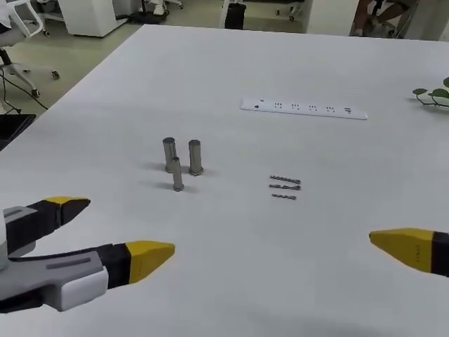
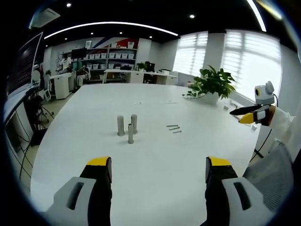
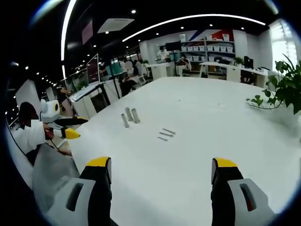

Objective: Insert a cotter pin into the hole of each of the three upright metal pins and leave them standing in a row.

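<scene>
Three pins (image 1: pixel 195 157) stand upright on the table (image 1: pixel 231 281), left of centre in the head view. They're bunched in a tight triangle, not a line: two side by side at the back, the third in front and nearest me. It overlaps the back-left one from this angle, so I can't tell whether they touch. Three cotters (image 1: pixel 285 187) lie flat on the table to the right of the pins and apart from them, roughly parallel, one behind another. The nearest looks a bit shorter. My left gripper (image 2: pixel 158 162) has its jaws spread wide with nothing between them. It sits low-left in the head view on the near side of the pins, well apart from them, and its own view frames the pin cluster between its yellow tips. My right gripper (image 3: pixel 162 165) is likewise spread wide and holds nothing. In the head view I see one yellow tip of it at the right edge, well apart from the cotters. Each gripper also shows at the side of the other's view. Beyond the cotters, a white power strip (image 1: pixel 304 109) lies on the far part of the table. A plant (image 1: pixel 435 95) sits at the table's right edge.
</scene>
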Demonstrator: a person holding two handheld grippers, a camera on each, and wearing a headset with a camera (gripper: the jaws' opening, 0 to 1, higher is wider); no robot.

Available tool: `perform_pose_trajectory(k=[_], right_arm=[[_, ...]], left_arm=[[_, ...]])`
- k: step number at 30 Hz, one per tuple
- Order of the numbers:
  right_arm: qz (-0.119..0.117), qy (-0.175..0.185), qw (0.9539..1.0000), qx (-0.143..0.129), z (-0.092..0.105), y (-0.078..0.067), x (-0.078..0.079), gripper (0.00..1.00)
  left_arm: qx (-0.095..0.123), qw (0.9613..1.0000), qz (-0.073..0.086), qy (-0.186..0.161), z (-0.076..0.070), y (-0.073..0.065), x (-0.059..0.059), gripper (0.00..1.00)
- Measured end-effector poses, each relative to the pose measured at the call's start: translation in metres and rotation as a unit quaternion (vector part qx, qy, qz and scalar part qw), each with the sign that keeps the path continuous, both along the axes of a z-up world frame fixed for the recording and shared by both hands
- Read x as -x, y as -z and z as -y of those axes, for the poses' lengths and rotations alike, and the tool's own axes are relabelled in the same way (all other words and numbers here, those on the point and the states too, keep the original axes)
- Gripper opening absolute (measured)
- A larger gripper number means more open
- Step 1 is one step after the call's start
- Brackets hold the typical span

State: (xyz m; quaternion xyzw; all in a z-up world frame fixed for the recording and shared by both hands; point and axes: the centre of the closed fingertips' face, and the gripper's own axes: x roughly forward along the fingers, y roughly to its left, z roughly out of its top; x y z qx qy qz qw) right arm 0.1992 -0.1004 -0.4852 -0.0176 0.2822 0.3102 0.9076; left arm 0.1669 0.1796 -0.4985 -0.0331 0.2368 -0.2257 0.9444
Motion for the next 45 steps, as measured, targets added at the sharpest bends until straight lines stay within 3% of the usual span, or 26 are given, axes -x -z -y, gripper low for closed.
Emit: perform_pose_trajectory(k=[17,21,24,28,32,37,41,45], right_arm=[[-0.01,-0.021,0.9997,0.001,-0.01,0.005,0.007,0.84],[-0.013,-0.031,0.9993,0.014,-0.011,0.008,0.009,0.84],[-0.018,-0.03,0.9994,0.0,-0.015,0.009,0.009,0.84],[-0.022,-0.034,0.9992,0.001,-0.017,0.012,0.009,0.84],[-0.026,-0.041,0.9987,-0.013,-0.023,0.011,0.011,0.84],[-0.028,-0.047,0.9984,-0.01,-0.028,0.012,0.012,0.84],[-0.03,-0.049,0.9983,-0.013,-0.031,0.013,0.013,0.84],[-0.033,-0.051,0.9981,-0.011,-0.032,0.014,0.014,0.84]], left_arm=[[-0.022,0.9987,0.01,0.045,0.022,0.004,-0.043,0.73],[-0.021,0.9984,0.012,0.051,0.024,0.004,-0.057,0.72],[-0.015,0.9987,0.019,0.045,0.024,0.002,-0.071,0.7],[-0.017,0.9984,0.023,0.048,0.027,0.003,-0.088,0.66],[-0.008,0.9983,0.004,0.058,0.031,0.015,-0.1,0.64],[-0.024,0.9978,-0.013,0.06,0.032,0.033,-0.109,0.61],[-0.034,0.9989,-0.014,0.031,0.024,0.045,-0.116,0.52],[-0.023,0.9993,-0.023,0.017,0.023,0.054,-0.118,0.49]])
